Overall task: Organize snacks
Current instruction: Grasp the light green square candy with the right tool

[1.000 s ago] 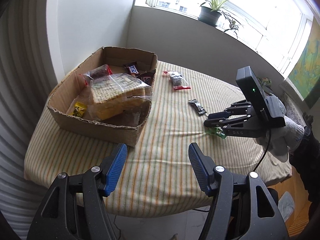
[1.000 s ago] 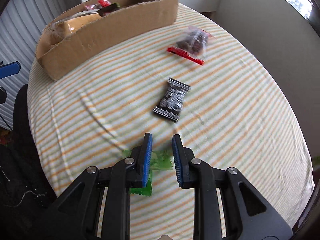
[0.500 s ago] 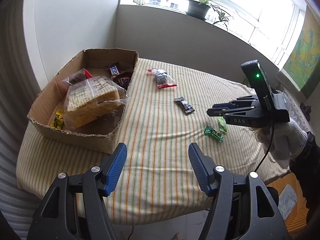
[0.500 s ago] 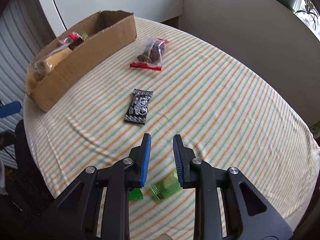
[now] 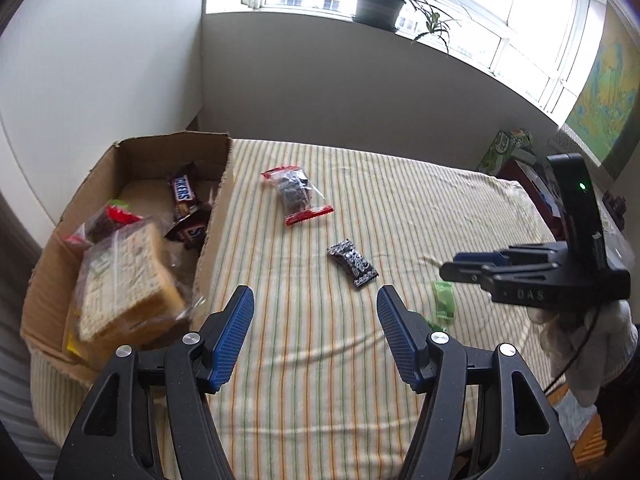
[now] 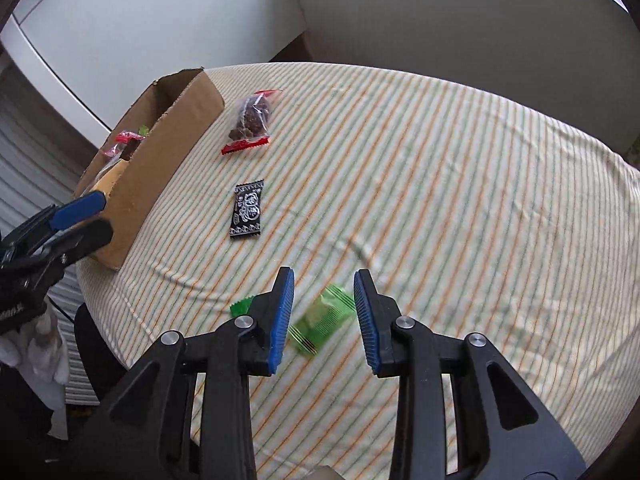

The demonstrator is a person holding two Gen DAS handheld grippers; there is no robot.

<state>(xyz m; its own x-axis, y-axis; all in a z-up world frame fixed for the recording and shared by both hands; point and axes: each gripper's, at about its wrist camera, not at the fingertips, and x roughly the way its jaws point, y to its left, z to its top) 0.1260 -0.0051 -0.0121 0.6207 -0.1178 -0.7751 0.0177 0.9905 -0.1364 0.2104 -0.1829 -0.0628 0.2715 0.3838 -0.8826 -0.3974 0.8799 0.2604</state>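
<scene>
A striped tablecloth [image 6: 460, 168] is spread over the table. At its left edge an open cardboard box [image 5: 52, 280] is set, its long axis running away from the left camera, with a cracker bag [image 5: 124, 280] and chocolate bars [image 5: 184, 192] inside. A red-edged clear packet [image 6: 250, 124] and a black wrapper [image 6: 248, 210] are laid lengthwise beside the box. A green wrapper [image 6: 322, 318] is seen lying diagonally on the cloth between the parted jaws of the right gripper [image 6: 324, 314], ungripped. The left gripper [image 5: 316, 332] is held wide apart, empty.
</scene>
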